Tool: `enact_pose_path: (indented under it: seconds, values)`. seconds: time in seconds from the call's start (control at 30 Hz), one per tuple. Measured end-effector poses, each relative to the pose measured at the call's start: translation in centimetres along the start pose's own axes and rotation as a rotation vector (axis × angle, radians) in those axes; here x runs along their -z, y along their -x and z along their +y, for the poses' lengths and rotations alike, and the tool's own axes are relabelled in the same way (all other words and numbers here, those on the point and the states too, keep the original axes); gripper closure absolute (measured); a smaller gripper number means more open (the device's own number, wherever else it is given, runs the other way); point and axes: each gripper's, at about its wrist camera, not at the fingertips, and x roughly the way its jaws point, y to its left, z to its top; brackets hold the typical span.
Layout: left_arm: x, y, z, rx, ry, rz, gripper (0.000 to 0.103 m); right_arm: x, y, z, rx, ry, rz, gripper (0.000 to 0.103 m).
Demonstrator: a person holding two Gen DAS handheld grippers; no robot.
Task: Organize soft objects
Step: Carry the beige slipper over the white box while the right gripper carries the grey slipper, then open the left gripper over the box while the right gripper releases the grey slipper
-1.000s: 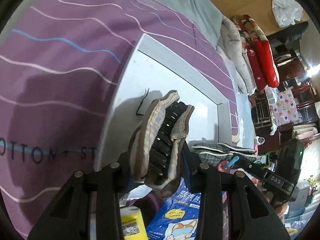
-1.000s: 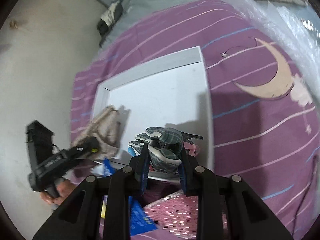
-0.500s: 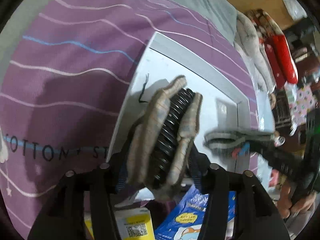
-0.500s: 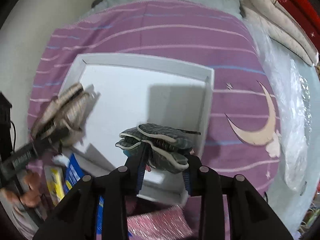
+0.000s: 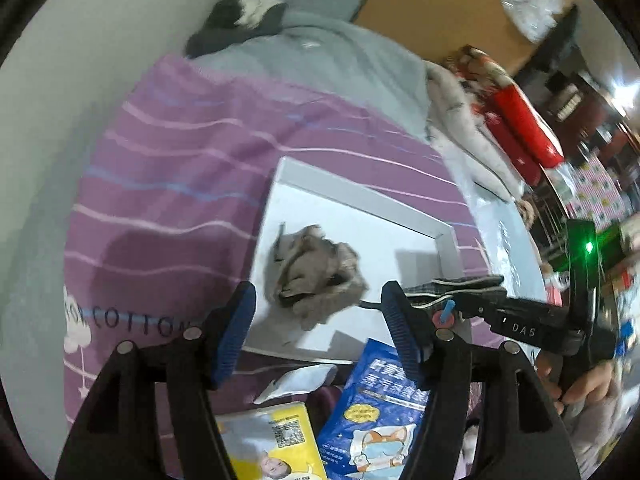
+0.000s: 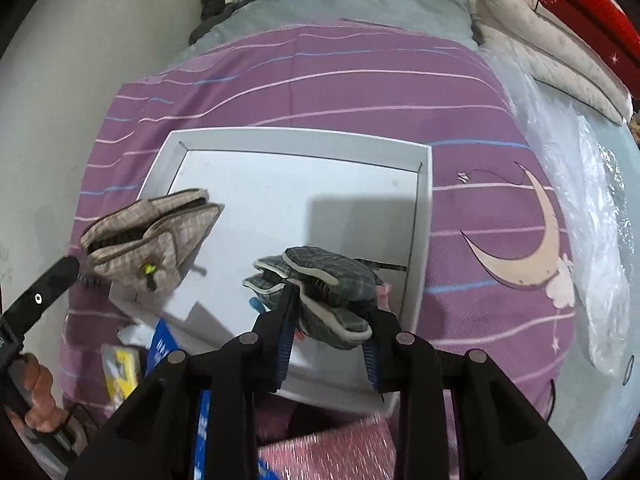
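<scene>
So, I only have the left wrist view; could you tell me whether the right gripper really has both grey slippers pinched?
Observer: Yes. The right gripper is shut on the grey slippers, with a pad pressing on each side of the pair.
Operator: Thank you. Is anything beneath that gripper?
Observer: A pink glittery box shows below it, at the near edge of the white tray.
Operator: And what lies to the right of the tray?
Observer: A pale crescent moon motif printed on the purple bedspread.

bed: purple striped cover point(image 6: 360, 92) | on it: white tray point(image 6: 304, 140)
</scene>
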Motion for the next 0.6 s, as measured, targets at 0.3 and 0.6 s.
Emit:
enact_pose_path:
  seconds: [0.3,0.6]
  values:
    - [0.7,-3.6,-3.4,-0.075,-0.155,0.070,0.079,1.1,0.5,0.0,0.010,0.063,0.227,0.075]
    - [-1.5,-5.2,-0.5,-0.242,0.025,0.039,0.095,-1.7,-1.8,-2.3,-0.042,-0.154,0.058,0.072]
